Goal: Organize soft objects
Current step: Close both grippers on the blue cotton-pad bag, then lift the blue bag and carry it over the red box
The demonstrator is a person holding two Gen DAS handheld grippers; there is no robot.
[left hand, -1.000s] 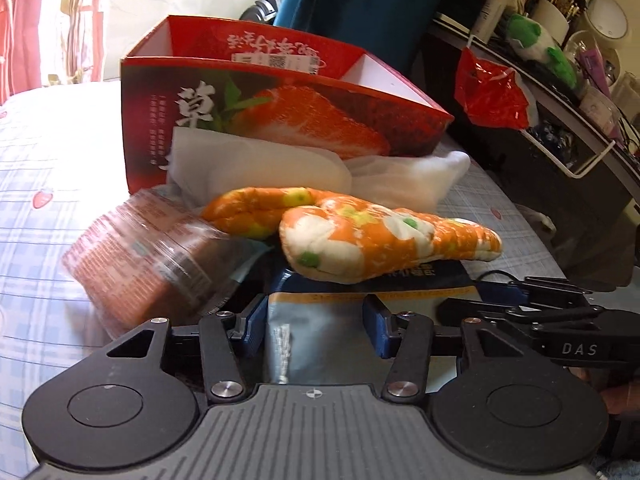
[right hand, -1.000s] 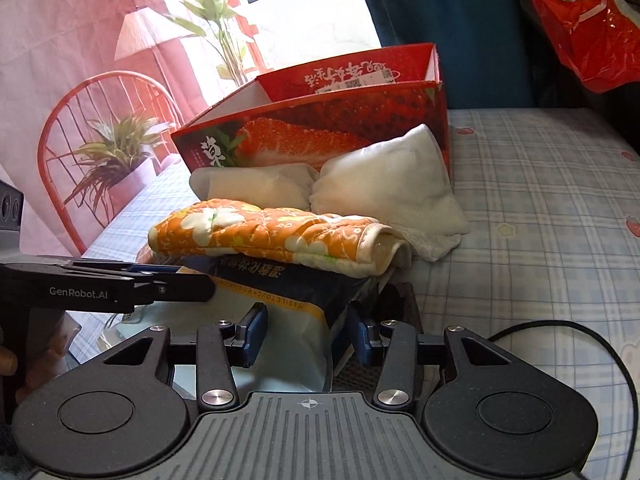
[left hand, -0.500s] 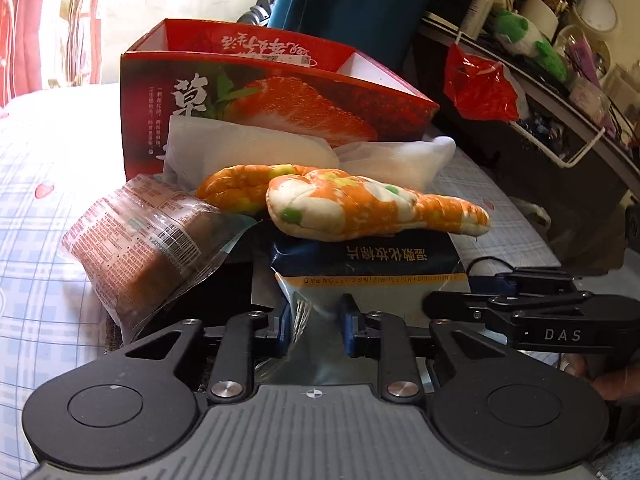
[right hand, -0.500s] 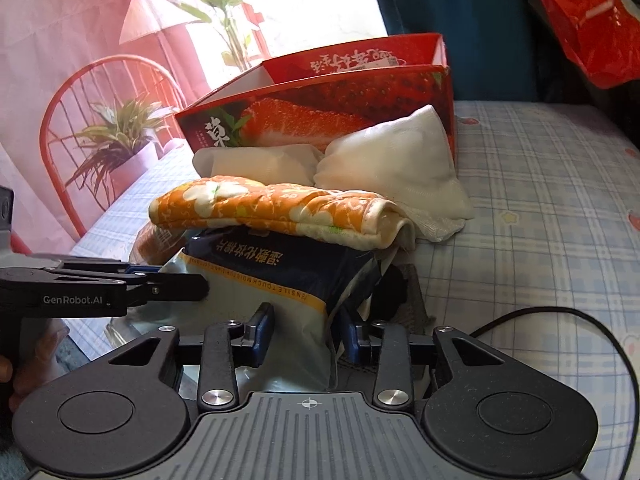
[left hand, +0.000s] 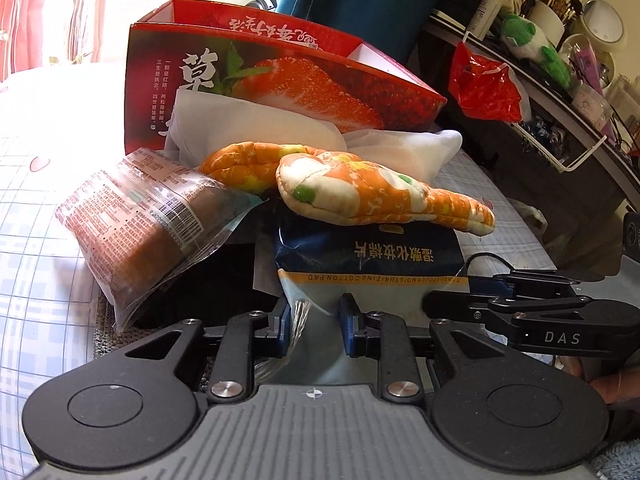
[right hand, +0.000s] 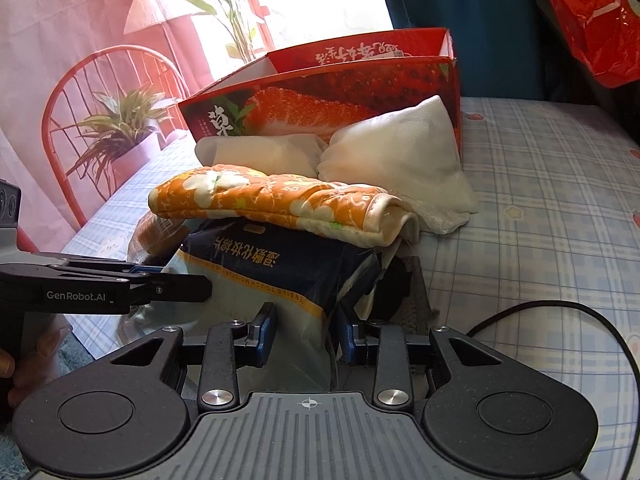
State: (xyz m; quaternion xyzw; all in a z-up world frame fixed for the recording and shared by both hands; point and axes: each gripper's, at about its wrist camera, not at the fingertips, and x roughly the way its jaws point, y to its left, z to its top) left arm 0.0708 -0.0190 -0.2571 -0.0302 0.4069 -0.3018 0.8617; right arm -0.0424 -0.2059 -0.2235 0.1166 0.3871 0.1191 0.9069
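left gripper point(left hand: 314, 326): i had it clenched on the cotton pad bag point(left hand: 368, 258), lower centre.
right gripper point(right hand: 306, 330): i gripped the same bag.
oven mitt point(left hand: 376, 196): lay on top.

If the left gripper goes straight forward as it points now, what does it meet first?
The left gripper already pinches the cotton pad pack; beyond it, probably the orange mitt lying on top.

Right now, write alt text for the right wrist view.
The right tongs pinch the near end of a blue cotton pad pack, with an orange flowered oven mitt lying on top. Behind are white cloths and an open red strawberry box on a checked tablecloth; the left tongs reach in beside the pack.
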